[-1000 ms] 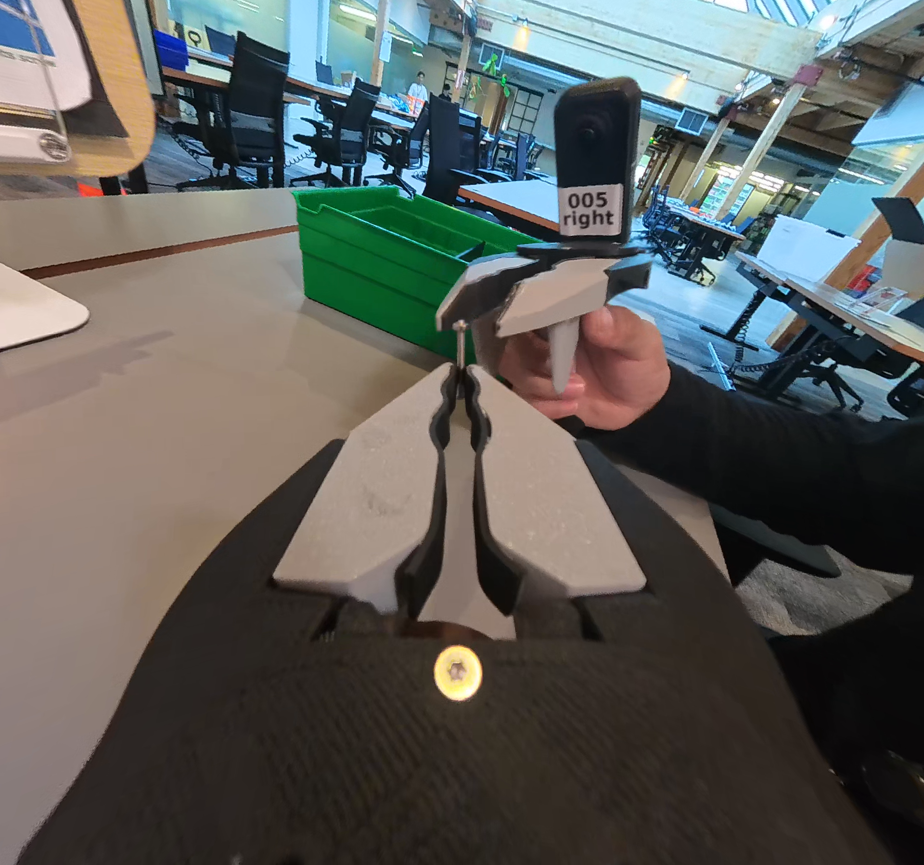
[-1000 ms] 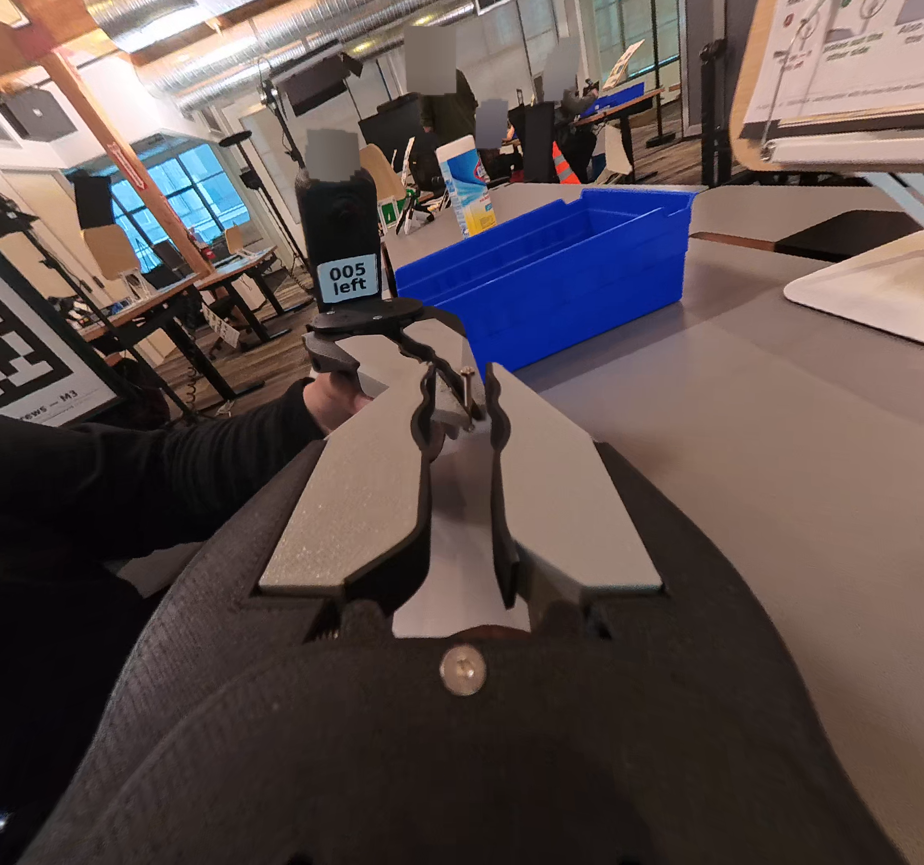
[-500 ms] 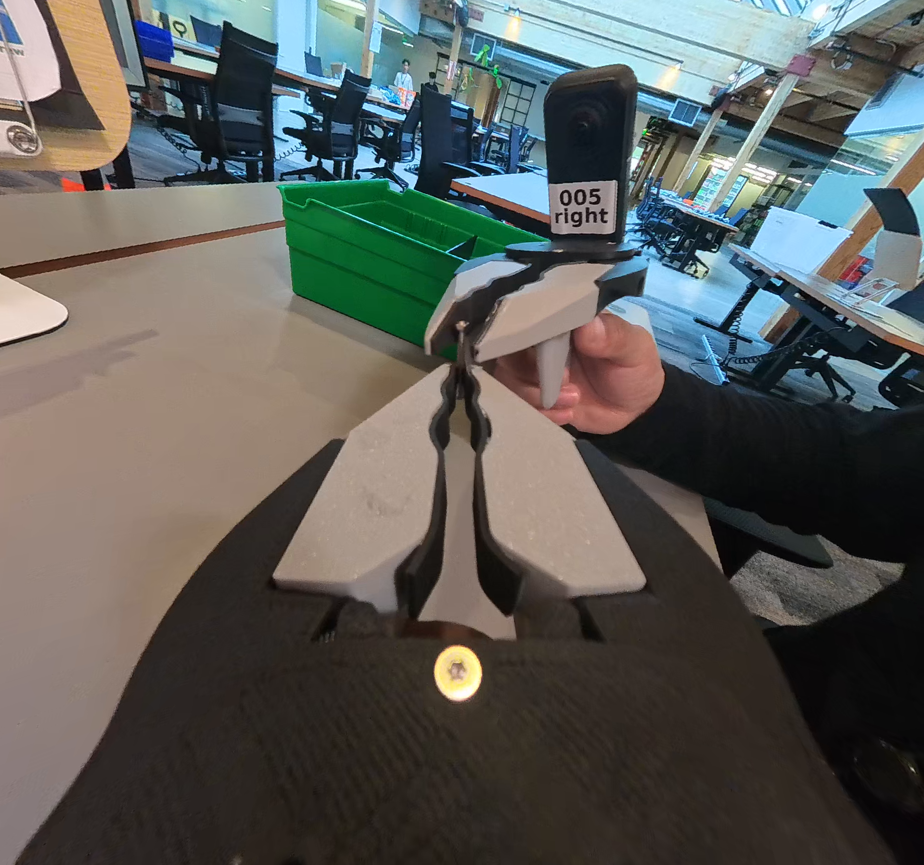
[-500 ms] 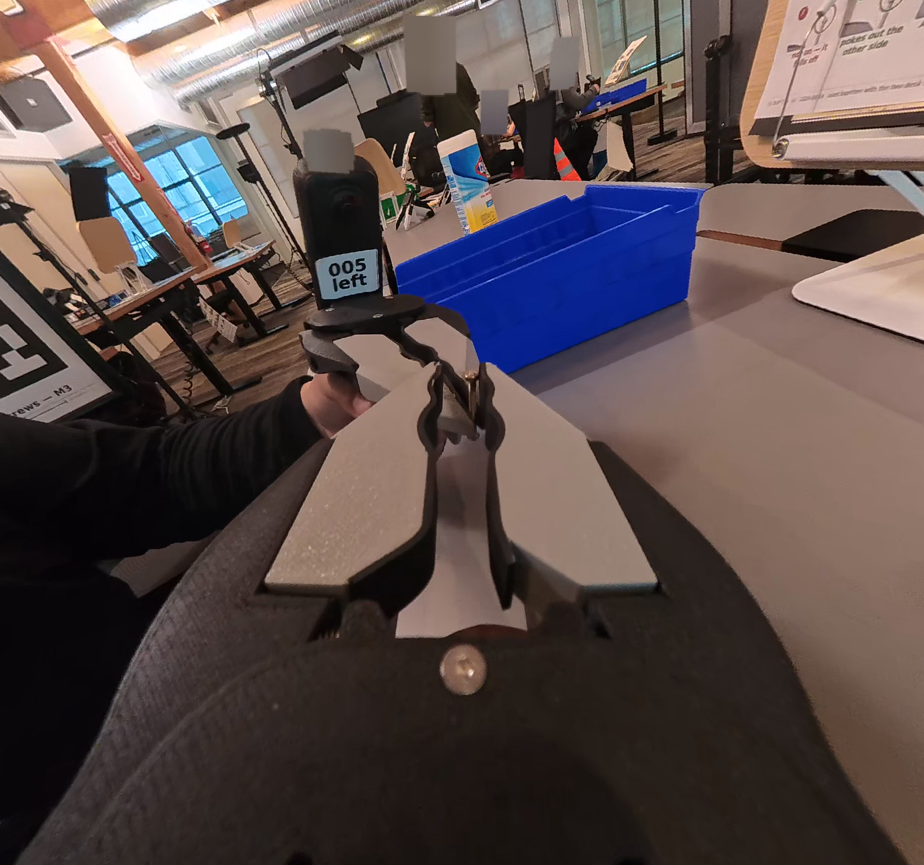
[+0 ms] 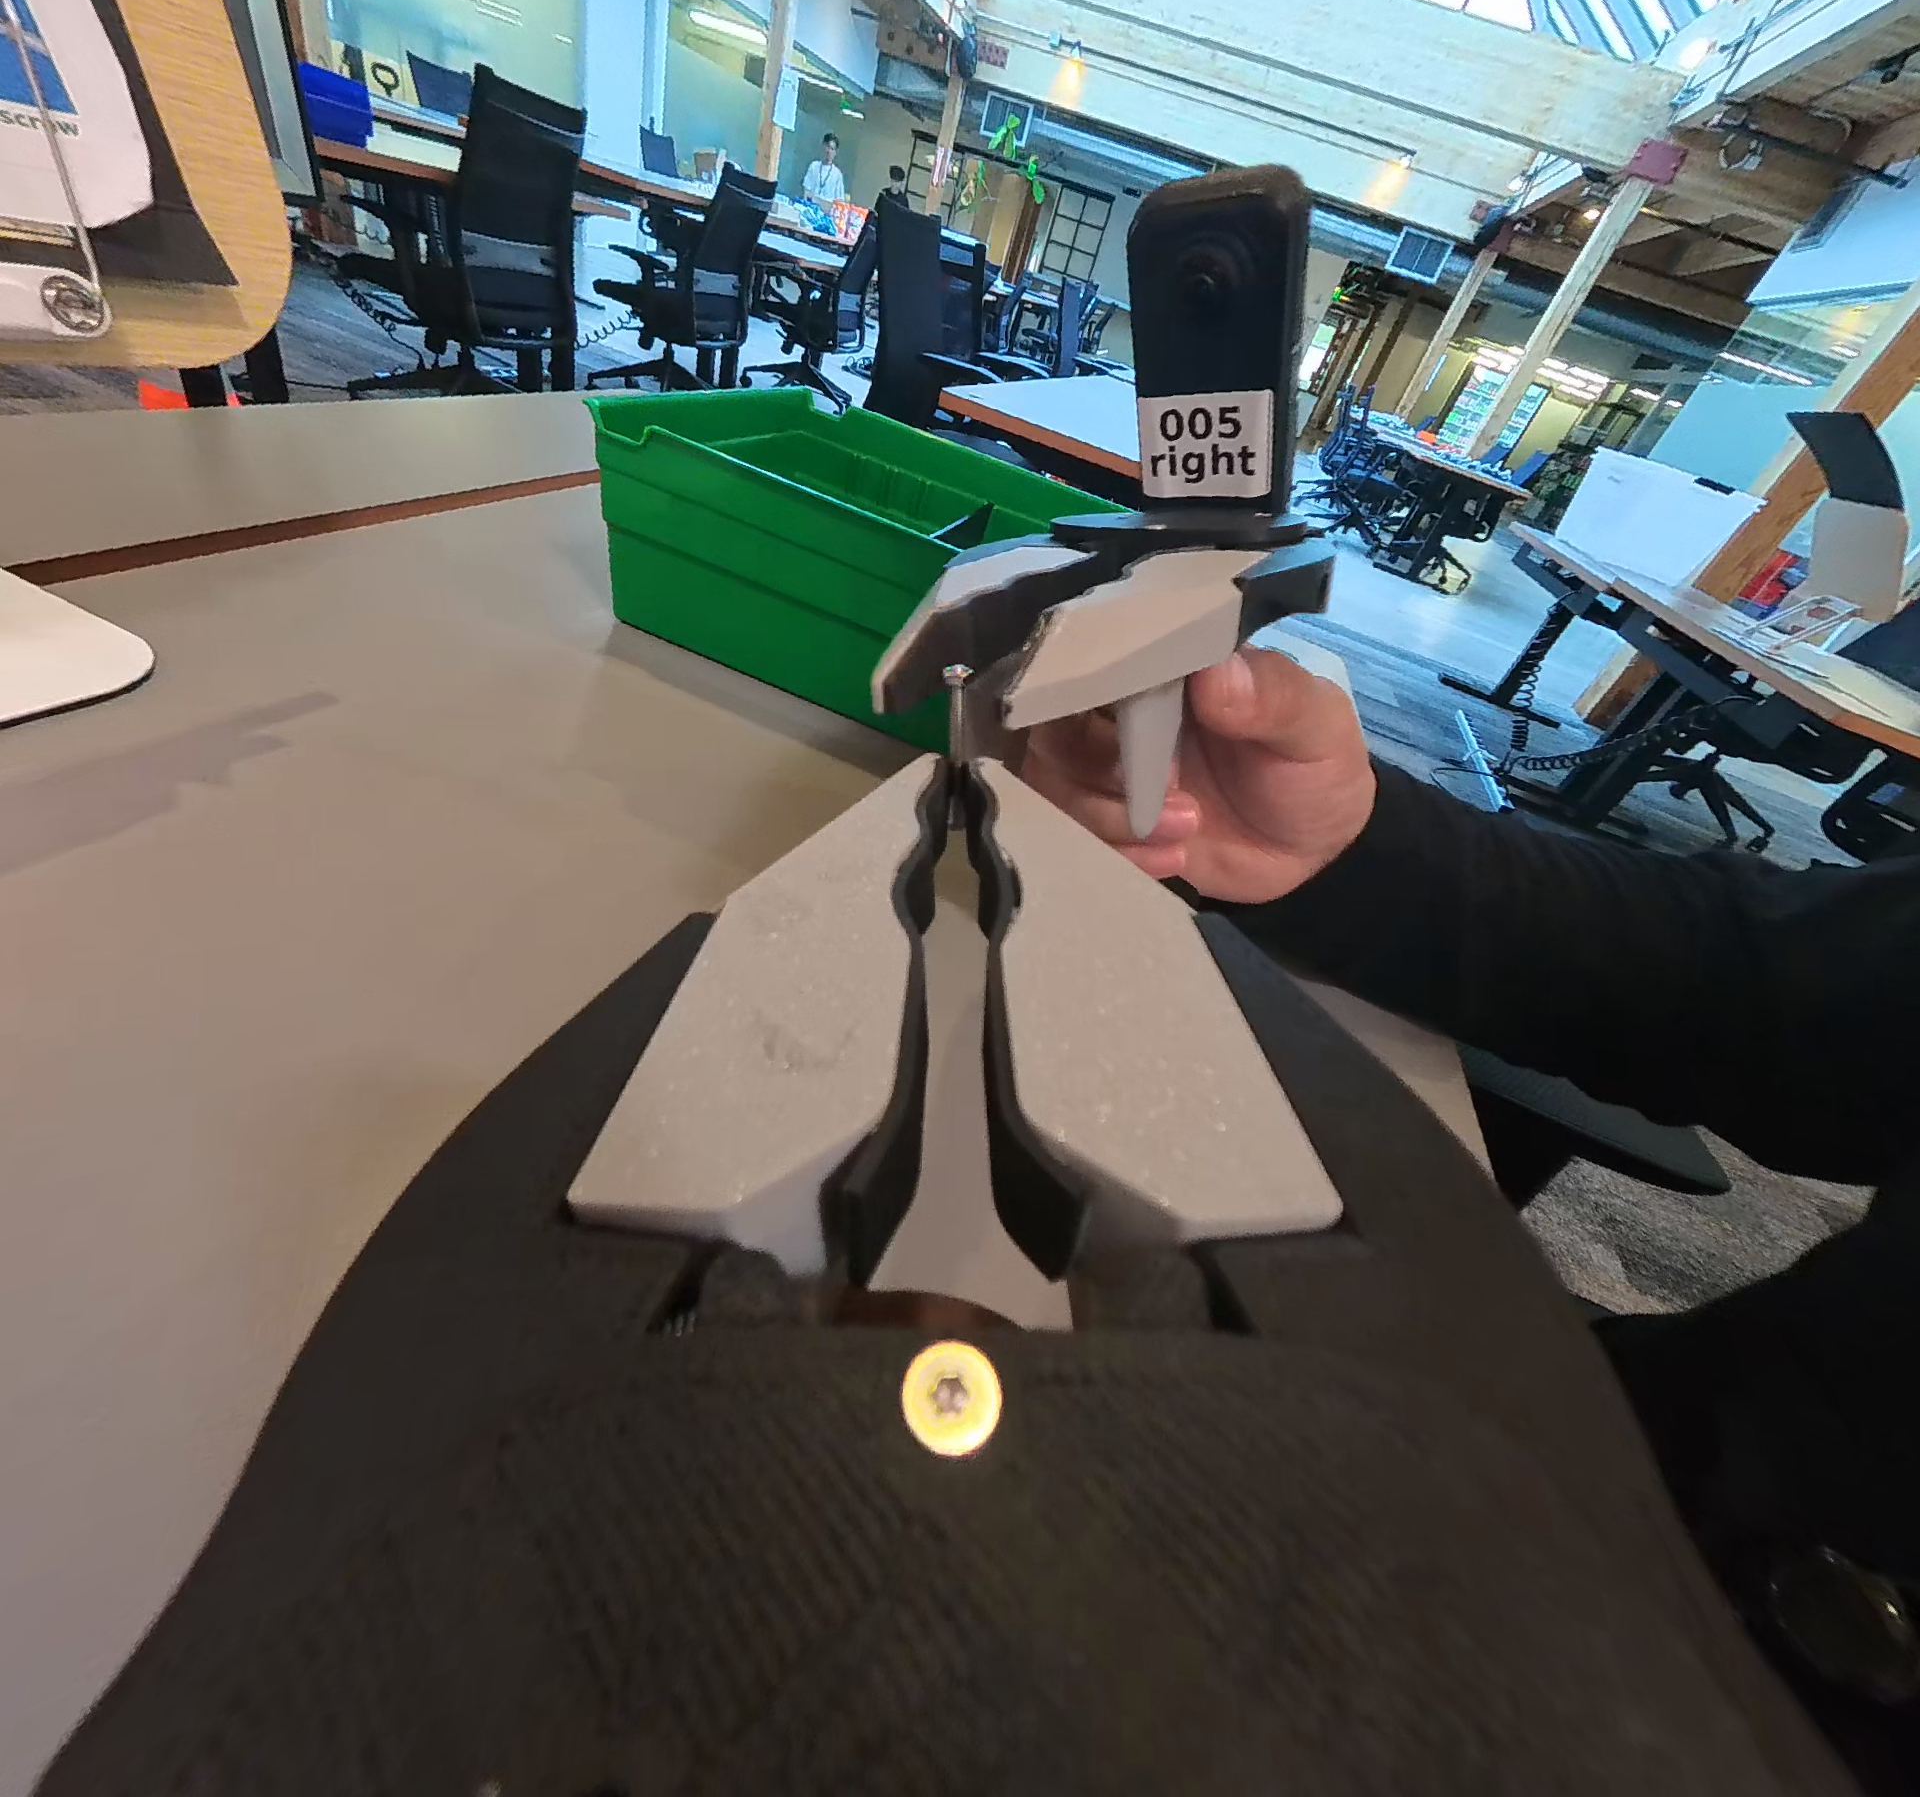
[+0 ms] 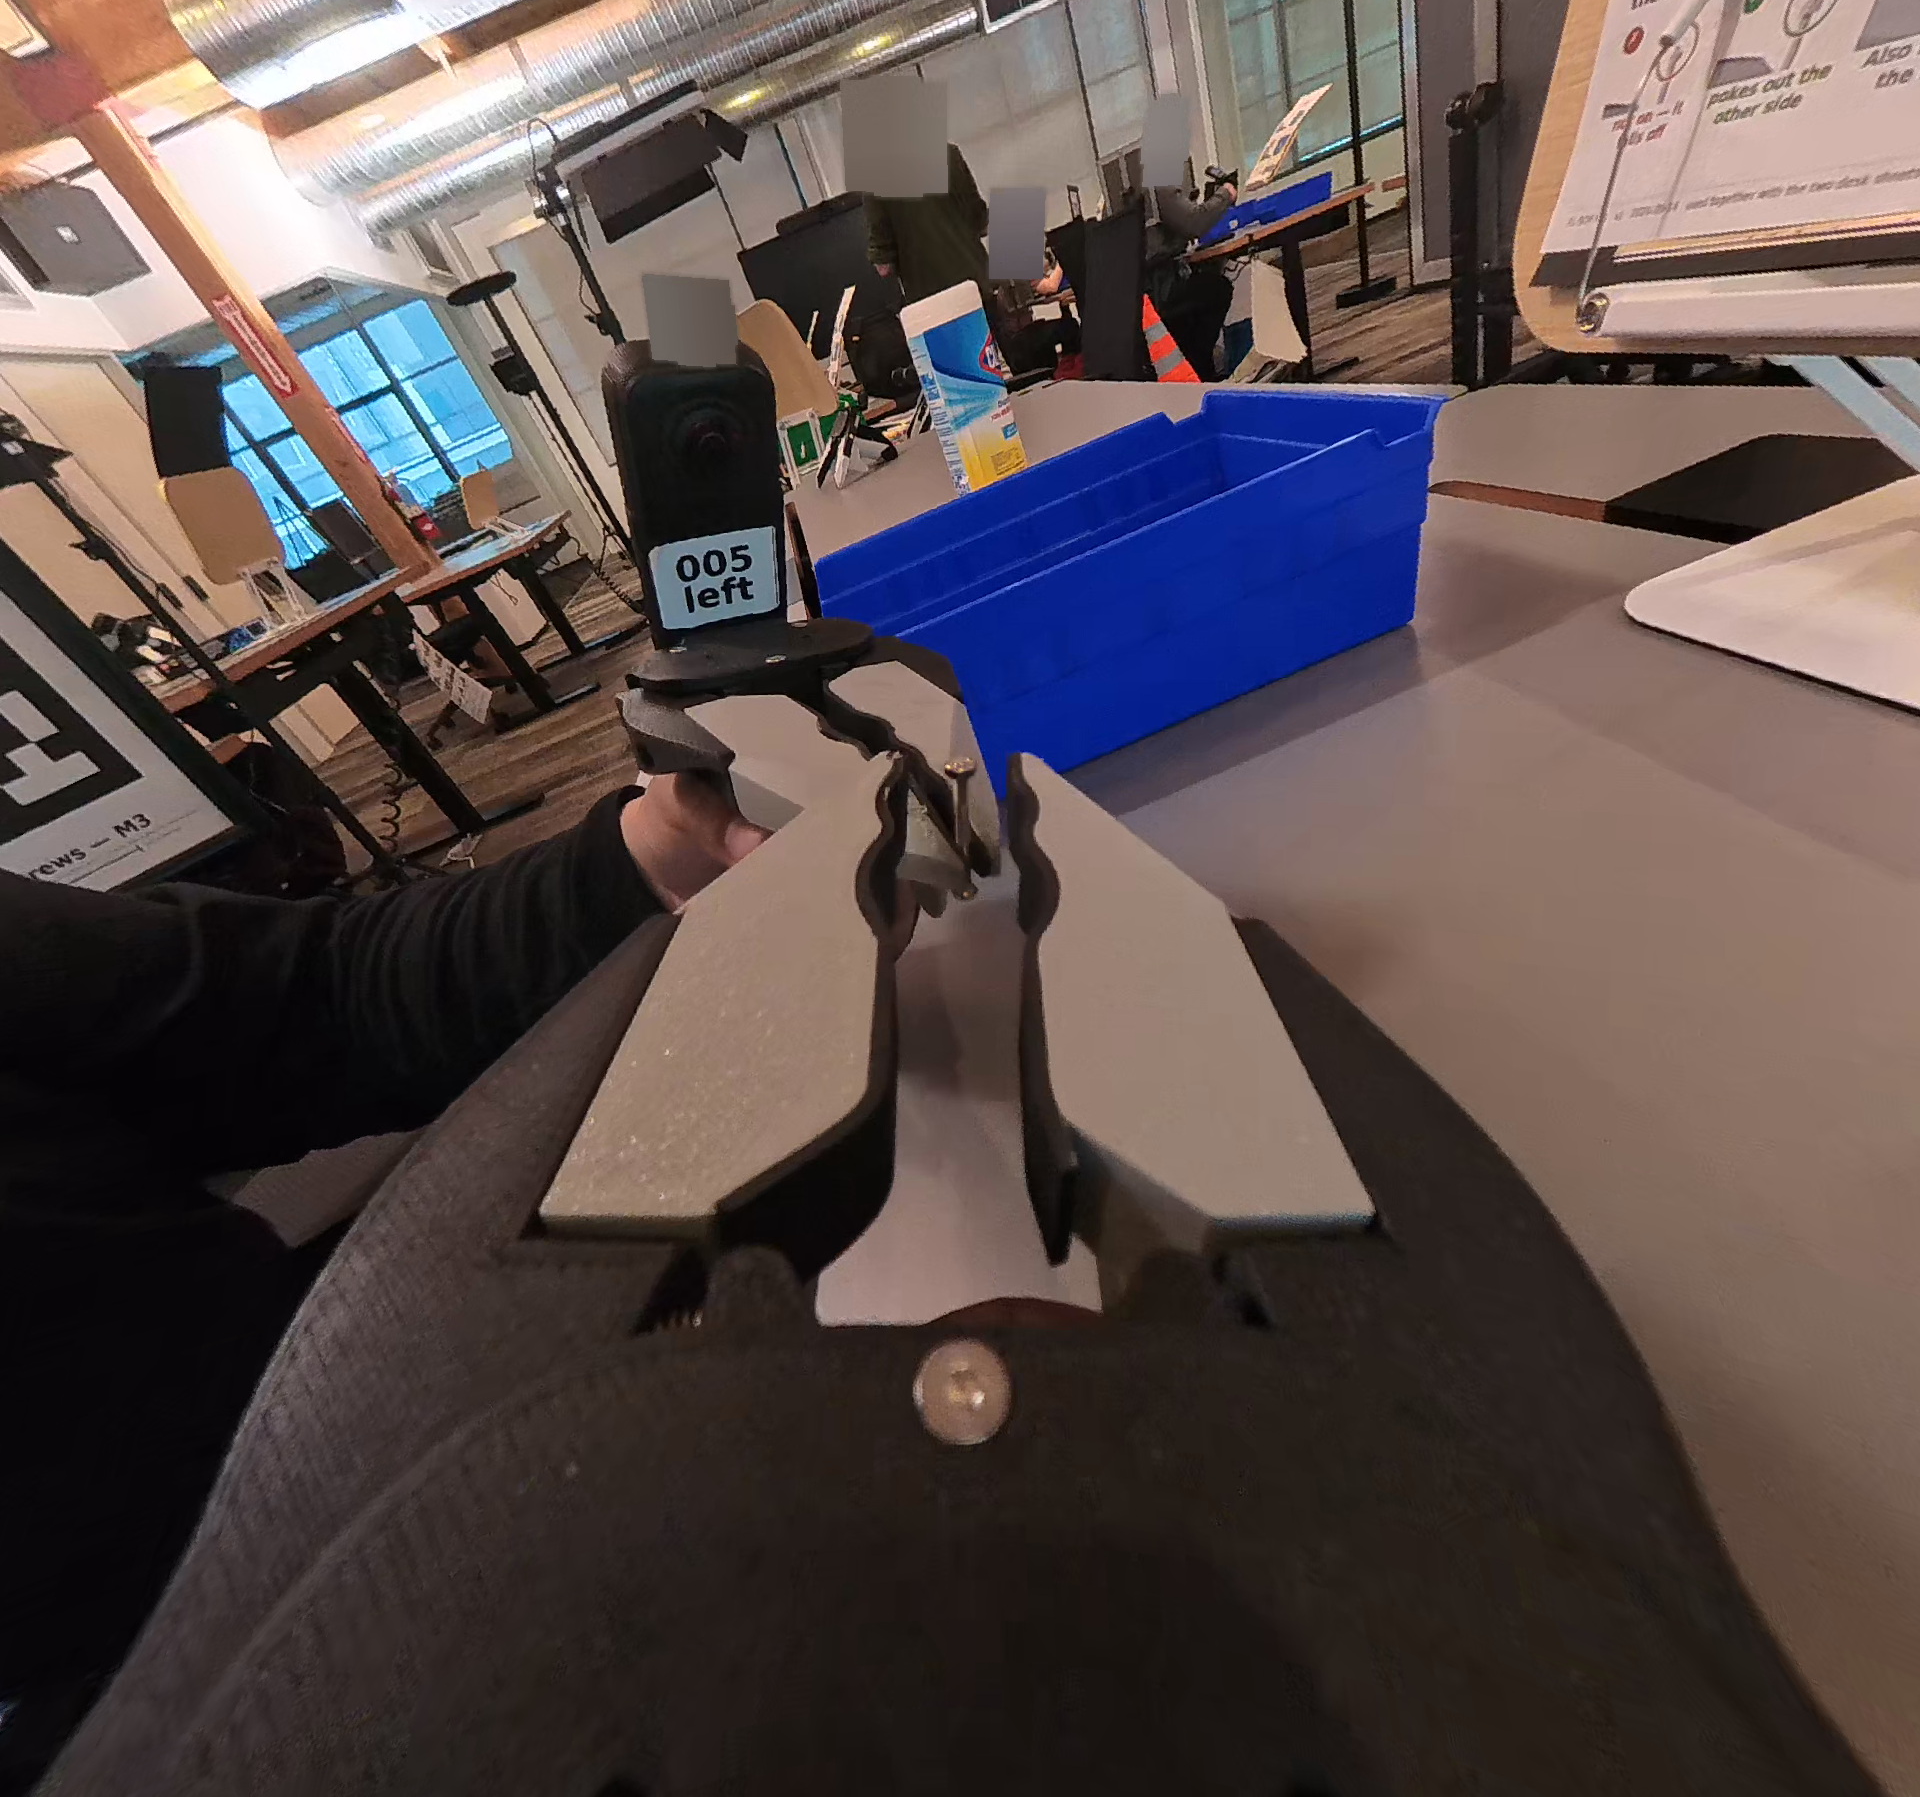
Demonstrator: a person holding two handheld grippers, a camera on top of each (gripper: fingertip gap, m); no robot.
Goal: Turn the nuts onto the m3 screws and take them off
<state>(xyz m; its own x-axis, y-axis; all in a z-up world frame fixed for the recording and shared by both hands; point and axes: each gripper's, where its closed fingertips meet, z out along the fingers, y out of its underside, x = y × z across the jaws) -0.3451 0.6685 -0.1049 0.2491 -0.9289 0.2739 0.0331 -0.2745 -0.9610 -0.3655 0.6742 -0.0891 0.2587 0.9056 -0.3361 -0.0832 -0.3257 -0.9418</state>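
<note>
Left gripper clamped, jaws pressed together on the lower end of a thin M3 screw; screw standing upright, head on top, shank rising clear above the fingertips; same screw in the right wrist view, tilted a little, gripped at its foot by the far gripper. Right gripper with jaws apart, a clear gap between the wavy black pads, one finger to each side of the screw and neither plainly touching it; from the left wrist view, right gripper hanging just over the screw head, slightly parted. Nut too small to make out; cannot tell whether on the thread. Hand in a black sleeve wrapped round the right gripper's handle, off the near edge of the worktop; other hand behind the left gripper's handle. Green bin toward the far right of the grey worktop, beyond the screw; blue bin toward the far left edge; wipes canister behind the blue bin; white base at the far middle of the worktop; clipboard with a printed sheet raised above it.
</note>
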